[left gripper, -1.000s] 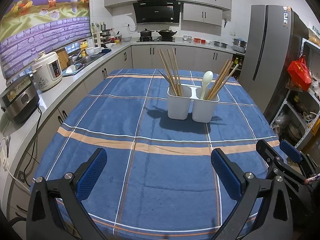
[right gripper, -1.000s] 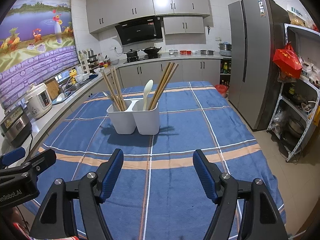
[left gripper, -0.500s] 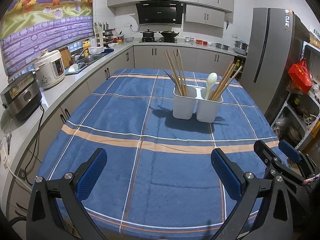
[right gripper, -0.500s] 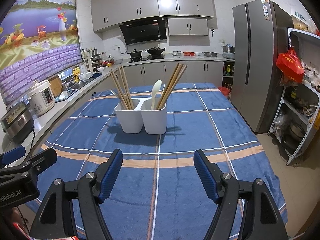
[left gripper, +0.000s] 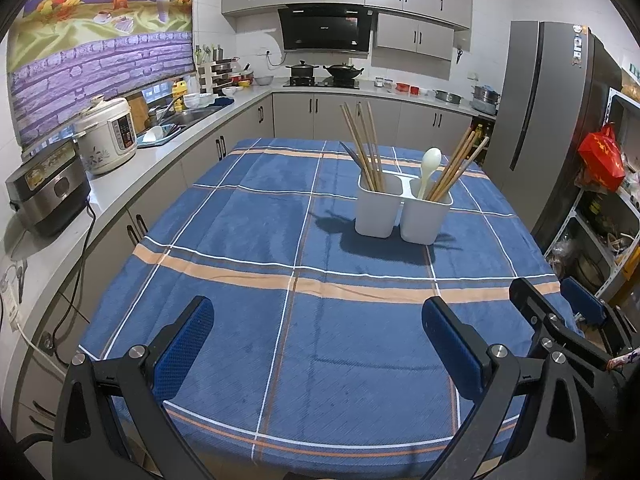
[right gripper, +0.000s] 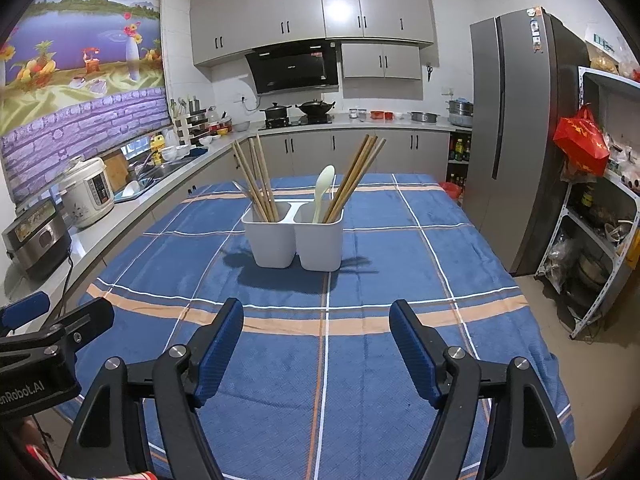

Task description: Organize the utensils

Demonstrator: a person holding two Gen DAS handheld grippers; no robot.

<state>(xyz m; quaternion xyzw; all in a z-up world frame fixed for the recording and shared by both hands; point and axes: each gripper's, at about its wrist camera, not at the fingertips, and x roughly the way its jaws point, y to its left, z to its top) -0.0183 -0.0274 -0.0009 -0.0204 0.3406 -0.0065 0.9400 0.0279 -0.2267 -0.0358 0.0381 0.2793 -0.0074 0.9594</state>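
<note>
A white two-compartment utensil holder (left gripper: 402, 212) (right gripper: 294, 236) stands upright on the blue plaid tablecloth (left gripper: 304, 280) (right gripper: 360, 264), towards the far side. Its left compartment holds several wooden chopsticks (left gripper: 364, 148) (right gripper: 256, 176) and a dark utensil. Its right compartment holds a pale spoon (left gripper: 429, 166) (right gripper: 323, 188) and more chopsticks (left gripper: 456, 168) (right gripper: 354, 176). My left gripper (left gripper: 318, 344) is open and empty, well short of the holder. My right gripper (right gripper: 316, 348) is open and empty too; it also shows in the left wrist view (left gripper: 560, 304).
A counter runs along the left with a rice cooker (left gripper: 106, 134), a grey appliance (left gripper: 48, 188) and a sink (left gripper: 176, 120). A tall fridge (right gripper: 516, 136) and a metal shelf rack (right gripper: 604, 208) with a red bag (right gripper: 580, 144) stand to the right of the table.
Both grippers have drawn back and swung left, so the holder looks smaller and sits further right in both views. Both stay open and empty.
</note>
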